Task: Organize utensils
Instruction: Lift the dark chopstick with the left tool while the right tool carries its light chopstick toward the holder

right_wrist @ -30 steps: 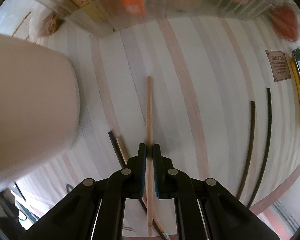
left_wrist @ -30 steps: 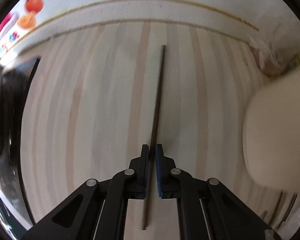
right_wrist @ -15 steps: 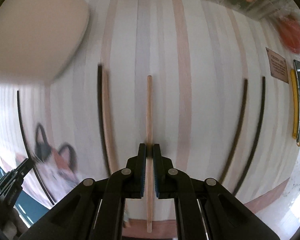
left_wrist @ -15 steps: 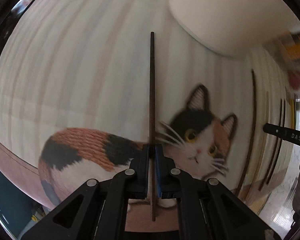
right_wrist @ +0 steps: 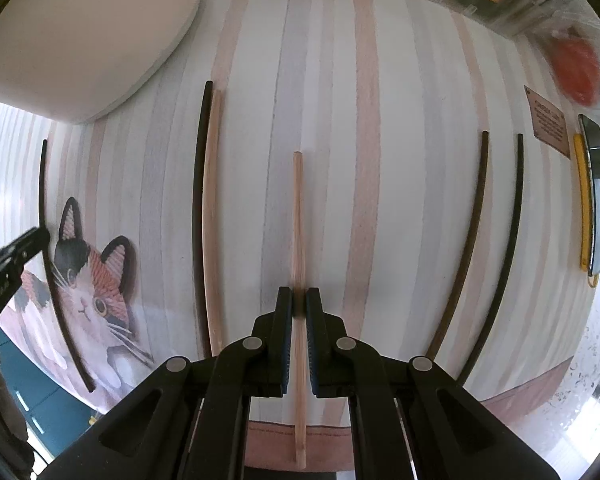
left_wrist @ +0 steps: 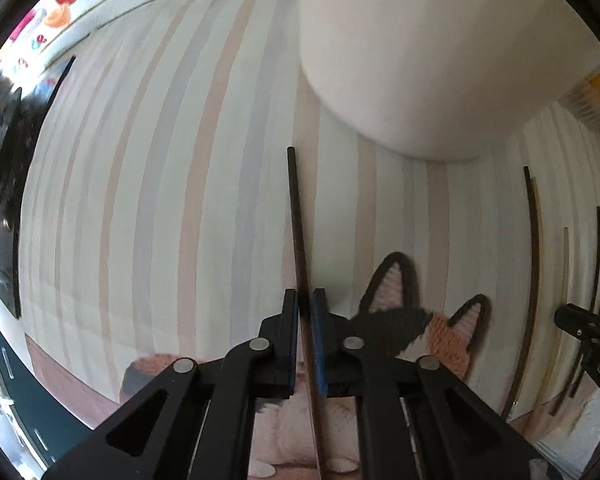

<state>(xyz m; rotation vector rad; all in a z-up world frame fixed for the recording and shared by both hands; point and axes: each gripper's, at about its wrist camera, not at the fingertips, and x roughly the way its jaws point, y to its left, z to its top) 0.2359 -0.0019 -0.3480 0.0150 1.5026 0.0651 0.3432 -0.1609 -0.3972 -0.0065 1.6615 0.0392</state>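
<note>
My left gripper (left_wrist: 305, 300) is shut on a dark brown chopstick (left_wrist: 296, 216), which points ahead over the striped mat toward the white container (left_wrist: 420, 48). My right gripper (right_wrist: 299, 298) is shut on a light wooden chopstick (right_wrist: 298, 216) held over the mat. In the right wrist view a dark chopstick (right_wrist: 198, 200) and a light chopstick (right_wrist: 211, 208) lie side by side on the mat to the left. Two dark chopsticks (right_wrist: 466, 240) lie to the right. The left gripper's tip (right_wrist: 16, 256) shows at the left edge, holding its dark chopstick (right_wrist: 46, 240).
A striped mat (right_wrist: 340, 120) with a calico cat picture (right_wrist: 88, 288) covers the table. A clear bin (right_wrist: 500, 0) of packets stands at the back. A yellow-edged dark object (right_wrist: 588, 200) and a small card (right_wrist: 548, 120) lie at the right. The right gripper's tip (left_wrist: 588, 332) shows in the left wrist view.
The left gripper has swung with its dark chopstick, so the white container now looms close ahead. The right gripper has shifted slightly with its light chopstick still held.
</note>
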